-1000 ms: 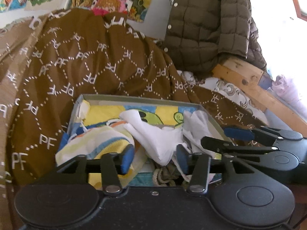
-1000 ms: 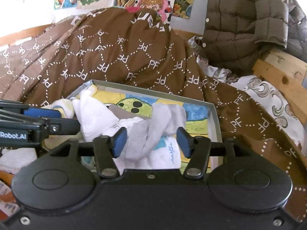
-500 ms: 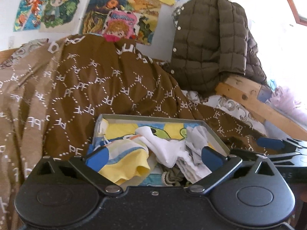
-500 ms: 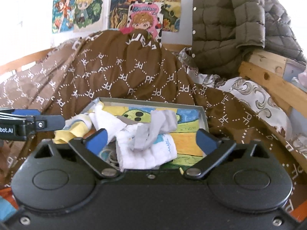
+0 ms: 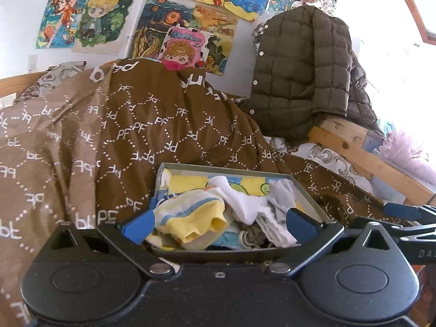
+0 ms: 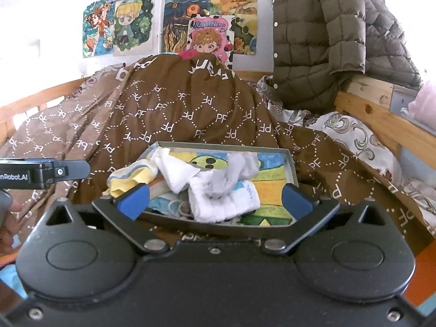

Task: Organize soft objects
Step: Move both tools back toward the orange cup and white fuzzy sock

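Both your tongs are spread wide and empty, left gripper [image 5: 218,222] and right gripper [image 6: 215,199] hanging just short of the box [image 6: 290,163]. The soft stuff's piled inside, dead ahead between the fingers. I'd pinch one piece, say the white cloth [image 6: 226,199], not the whole heap.

A bedroom: rumpled brown quilt [image 5: 136,141], wooden bedframe [image 5: 354,147], cartoon posters [image 5: 174,35].
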Demonstrator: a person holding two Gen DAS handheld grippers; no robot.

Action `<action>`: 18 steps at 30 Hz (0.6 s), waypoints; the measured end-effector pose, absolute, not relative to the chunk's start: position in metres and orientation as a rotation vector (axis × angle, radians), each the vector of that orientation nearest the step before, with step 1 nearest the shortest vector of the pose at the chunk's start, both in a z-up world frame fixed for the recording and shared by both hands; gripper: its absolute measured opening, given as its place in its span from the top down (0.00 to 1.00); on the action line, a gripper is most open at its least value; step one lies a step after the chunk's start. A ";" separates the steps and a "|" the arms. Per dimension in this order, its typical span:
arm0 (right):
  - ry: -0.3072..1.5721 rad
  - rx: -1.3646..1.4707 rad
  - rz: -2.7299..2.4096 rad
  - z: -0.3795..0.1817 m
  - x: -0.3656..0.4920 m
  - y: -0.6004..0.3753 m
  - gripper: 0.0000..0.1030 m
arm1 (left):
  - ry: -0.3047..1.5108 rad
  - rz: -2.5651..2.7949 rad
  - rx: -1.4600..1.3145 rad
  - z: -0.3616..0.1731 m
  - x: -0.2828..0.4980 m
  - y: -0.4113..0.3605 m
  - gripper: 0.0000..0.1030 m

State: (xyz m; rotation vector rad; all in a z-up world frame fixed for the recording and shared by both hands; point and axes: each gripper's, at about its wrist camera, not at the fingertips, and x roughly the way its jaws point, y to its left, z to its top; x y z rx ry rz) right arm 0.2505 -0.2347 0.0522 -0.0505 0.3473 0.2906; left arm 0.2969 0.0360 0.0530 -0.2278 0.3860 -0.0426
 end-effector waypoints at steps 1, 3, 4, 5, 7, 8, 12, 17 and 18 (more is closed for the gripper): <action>0.344 -0.050 0.289 0.053 0.244 -0.234 0.01 | 0.385 -0.040 -0.228 0.053 0.292 0.037 0.01; 0.339 -0.056 0.287 0.054 0.233 -0.234 0.01 | 0.392 -0.039 -0.232 0.052 0.281 0.038 0.01; 0.337 -0.059 0.286 0.054 0.227 -0.235 0.01 | 0.397 -0.038 -0.235 0.052 0.277 0.039 0.01; 0.334 -0.063 0.286 0.054 0.220 -0.236 0.01 | 0.402 -0.038 -0.237 0.051 0.273 0.040 0.01; 0.332 -0.070 0.282 0.052 0.209 -0.236 0.01 | 0.410 -0.037 -0.236 0.051 0.263 0.041 0.01; 0.333 -0.070 0.280 0.052 0.203 -0.237 0.01 | 0.412 -0.036 -0.232 0.051 0.257 0.041 0.01; 0.336 -0.059 0.272 0.048 0.181 -0.244 0.01 | 0.421 -0.036 -0.218 0.050 0.237 0.039 0.01; 0.338 -0.054 0.256 0.041 0.152 -0.250 0.01 | 0.424 -0.040 -0.203 0.047 0.213 0.035 0.01; 0.338 -0.053 0.254 0.039 0.146 -0.252 0.01 | 0.427 -0.042 -0.201 0.045 0.207 0.034 0.01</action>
